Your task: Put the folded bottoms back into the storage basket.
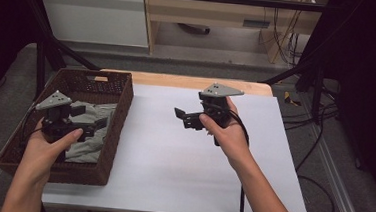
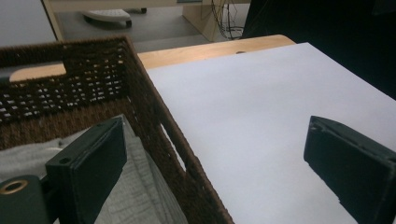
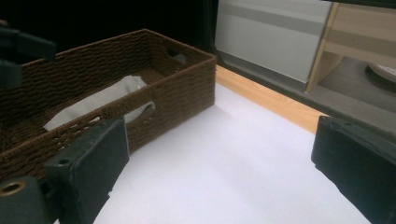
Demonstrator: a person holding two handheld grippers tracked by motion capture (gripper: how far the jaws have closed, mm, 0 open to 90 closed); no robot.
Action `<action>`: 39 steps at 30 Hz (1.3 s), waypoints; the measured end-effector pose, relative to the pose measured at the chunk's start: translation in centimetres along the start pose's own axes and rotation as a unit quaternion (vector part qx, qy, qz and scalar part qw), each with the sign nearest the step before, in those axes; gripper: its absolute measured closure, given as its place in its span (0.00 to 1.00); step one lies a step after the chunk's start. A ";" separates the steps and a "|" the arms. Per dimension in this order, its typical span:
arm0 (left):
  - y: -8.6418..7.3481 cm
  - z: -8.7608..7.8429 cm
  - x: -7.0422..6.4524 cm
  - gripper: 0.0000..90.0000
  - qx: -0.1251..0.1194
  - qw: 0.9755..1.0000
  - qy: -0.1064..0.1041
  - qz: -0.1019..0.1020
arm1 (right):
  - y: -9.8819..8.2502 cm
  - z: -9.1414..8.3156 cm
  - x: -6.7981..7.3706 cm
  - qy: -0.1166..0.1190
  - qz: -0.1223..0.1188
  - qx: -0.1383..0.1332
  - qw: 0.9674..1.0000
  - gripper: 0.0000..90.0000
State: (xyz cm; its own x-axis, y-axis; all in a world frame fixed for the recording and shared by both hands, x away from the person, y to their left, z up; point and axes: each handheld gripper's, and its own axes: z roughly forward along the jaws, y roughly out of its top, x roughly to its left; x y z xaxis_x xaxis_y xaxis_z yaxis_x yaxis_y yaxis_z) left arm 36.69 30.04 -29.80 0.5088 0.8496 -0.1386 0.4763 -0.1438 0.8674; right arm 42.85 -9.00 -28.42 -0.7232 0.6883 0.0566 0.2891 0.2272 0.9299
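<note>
A brown woven basket (image 1: 121, 106) stands at the table's left, with a folded grey cloth (image 1: 90, 142) lying inside it. My left gripper (image 1: 89, 118) hovers over the basket's right side, open; in the left gripper view (image 2: 219, 163) one jaw hangs over the cloth (image 2: 135, 196) and the other over the white sheet, the basket wall (image 2: 159, 126) below them. My right gripper (image 1: 182, 118) is held above the sheet's middle, pointing left toward the basket (image 3: 182, 88), open and empty (image 3: 219, 172). The cloth (image 3: 107, 95) lies untouched.
A white sheet (image 1: 172, 165) covers most of the wooden table (image 1: 192, 81). Black frame bars (image 1: 44, 51) stand at the back corners, and cables (image 1: 319, 140) trail on the floor to the right. A cabinet and shelf stand beyond the table.
</note>
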 end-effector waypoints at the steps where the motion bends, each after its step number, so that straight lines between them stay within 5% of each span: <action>1: -0.2 0.0 -0.1 0.07 0.001 1.000 0.001 0.000 | 0.0 -0.2 -0.2 0.000 0.003 0.000 1.000 0.05; 18: -0.9 -0.2 -0.4 0.06 0.002 1.000 0.000 0.009 | -0.3 -2.9 -4.6 -0.048 0.023 0.001 0.999 0.06; 39: -1.3 -0.3 -0.3 0.06 0.005 1.000 -0.003 0.009 | -0.6 -6.7 -7.9 -0.067 0.045 -0.030 0.996 0.07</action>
State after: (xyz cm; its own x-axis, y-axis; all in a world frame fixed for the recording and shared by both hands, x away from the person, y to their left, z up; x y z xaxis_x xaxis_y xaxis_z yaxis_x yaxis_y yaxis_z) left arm 35.75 30.12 -30.74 0.5217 0.8440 -0.1249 0.4732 -0.1644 0.8655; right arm 44.18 -19.21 -26.96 -0.6053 0.7903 0.0954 0.3072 0.1213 0.9439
